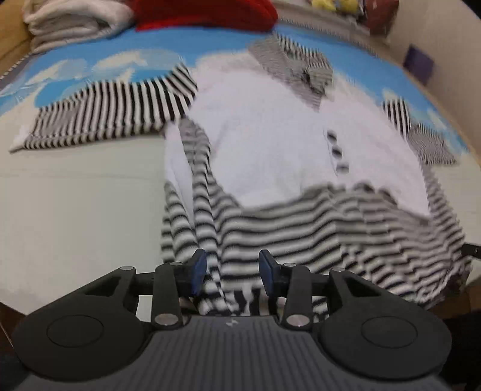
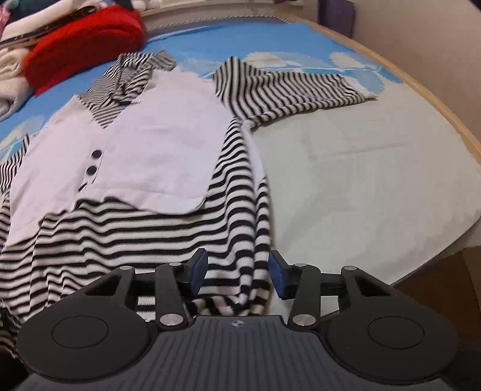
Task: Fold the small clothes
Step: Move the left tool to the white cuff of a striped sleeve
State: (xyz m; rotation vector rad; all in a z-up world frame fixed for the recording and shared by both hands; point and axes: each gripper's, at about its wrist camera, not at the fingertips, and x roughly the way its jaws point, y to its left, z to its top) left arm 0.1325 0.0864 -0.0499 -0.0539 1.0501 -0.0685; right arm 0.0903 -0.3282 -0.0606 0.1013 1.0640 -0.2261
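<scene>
A small black-and-white striped top with a white vest front (image 1: 264, 135) lies spread on the table, collar at the far end and sleeves out to the sides. It also shows in the right wrist view (image 2: 156, 150). My left gripper (image 1: 233, 272) is open at the near hem, with striped fabric lying between its blue pads (image 1: 198, 270). My right gripper (image 2: 237, 275) is open at the hem's other near corner, and striped cloth lies between its pads (image 2: 278, 278). Neither pair of pads presses the cloth.
A cloth with a blue sky and cloud print (image 2: 285, 42) covers the round table (image 2: 360, 168). A red garment (image 2: 84, 45) and folded white clothes (image 1: 69, 24) are piled at the far side. The table's wooden rim (image 2: 445, 111) curves at the right.
</scene>
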